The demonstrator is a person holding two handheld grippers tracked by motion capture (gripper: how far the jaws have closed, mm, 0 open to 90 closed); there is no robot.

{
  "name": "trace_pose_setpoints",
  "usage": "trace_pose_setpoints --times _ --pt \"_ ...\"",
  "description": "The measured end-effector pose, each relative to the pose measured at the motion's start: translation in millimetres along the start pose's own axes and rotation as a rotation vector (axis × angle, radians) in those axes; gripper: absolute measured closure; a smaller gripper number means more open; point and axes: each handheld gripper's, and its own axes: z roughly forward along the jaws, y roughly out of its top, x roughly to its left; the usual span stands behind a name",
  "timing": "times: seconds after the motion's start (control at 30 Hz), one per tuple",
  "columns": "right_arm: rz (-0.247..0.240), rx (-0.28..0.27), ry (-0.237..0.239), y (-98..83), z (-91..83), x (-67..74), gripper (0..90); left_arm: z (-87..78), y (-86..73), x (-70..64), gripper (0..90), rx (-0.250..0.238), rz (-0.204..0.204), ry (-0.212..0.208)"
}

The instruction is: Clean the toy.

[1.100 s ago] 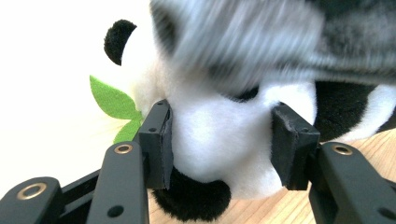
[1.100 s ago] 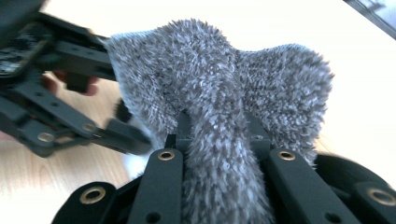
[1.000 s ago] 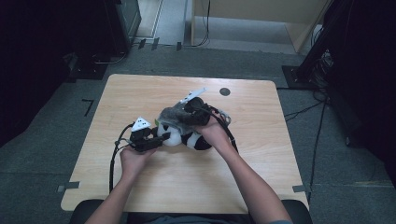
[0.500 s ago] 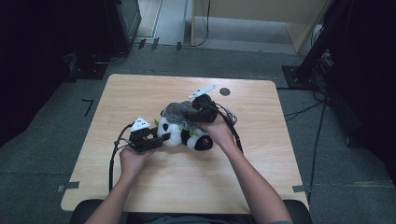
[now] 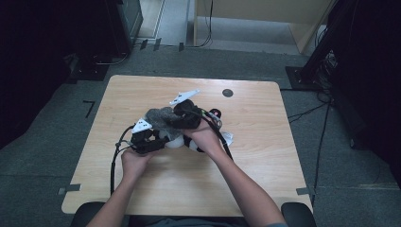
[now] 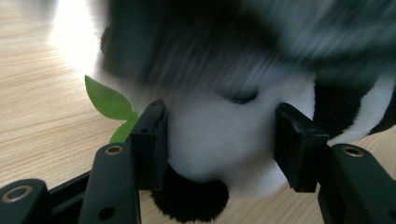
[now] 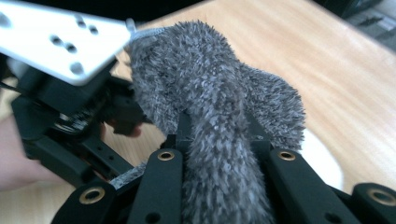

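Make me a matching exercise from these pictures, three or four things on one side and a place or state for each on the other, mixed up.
Column one:
1. black and white plush panda toy
2. fuzzy grey cloth
3. green felt leaf
4. small dark round mark

Column two:
A. on the wooden table top near its far edge
B. clamped in the right gripper
C. between the left gripper jaws
D. sticking out beside the panda

Pairs: 1-C, 2-B, 3-D, 4-A

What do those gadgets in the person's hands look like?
Each hand holds a black tool. The left gripper and the right gripper both carry a pale three-cornered plate on top and trail a black cable. Up close, the jaws are black bars with brass-coloured rivets. The forearms are bare, without sleeves.
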Motion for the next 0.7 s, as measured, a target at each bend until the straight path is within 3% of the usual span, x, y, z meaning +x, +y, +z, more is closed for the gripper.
trace_pose_setpoints --times 0.1,0.17,0.33,0.5,0.7 --pt "-0.006 0.036 -0.011 -5.8 13.9 0.5 75.3 0.1 0.0 -0.2 42.9 0.001 -0.002 0.004" --pt "-0.012 0.031 -0.014 -9.7 17.9 0.2 75.3 0.2 0.0 0.2 43.1 0.003 -0.002 0.003" --pt "-0.024 0.029 -0.026 -11.4 14.3 -1.8 75.1 1.1 0.1 -1.6 44.1 0.005 0.008 0.009" --pt "-0.002 0.02 -0.021 -12.6 9.1 -8.1 75.2 1.3 0.5 -1.8 44.5 0.013 0.009 0.011" --pt "0.019 0.008 -0.062 -14.0 -0.7 -22.5 75.0 1.4 0.9 -1.7 44.7 0.02 0.006 0.014"
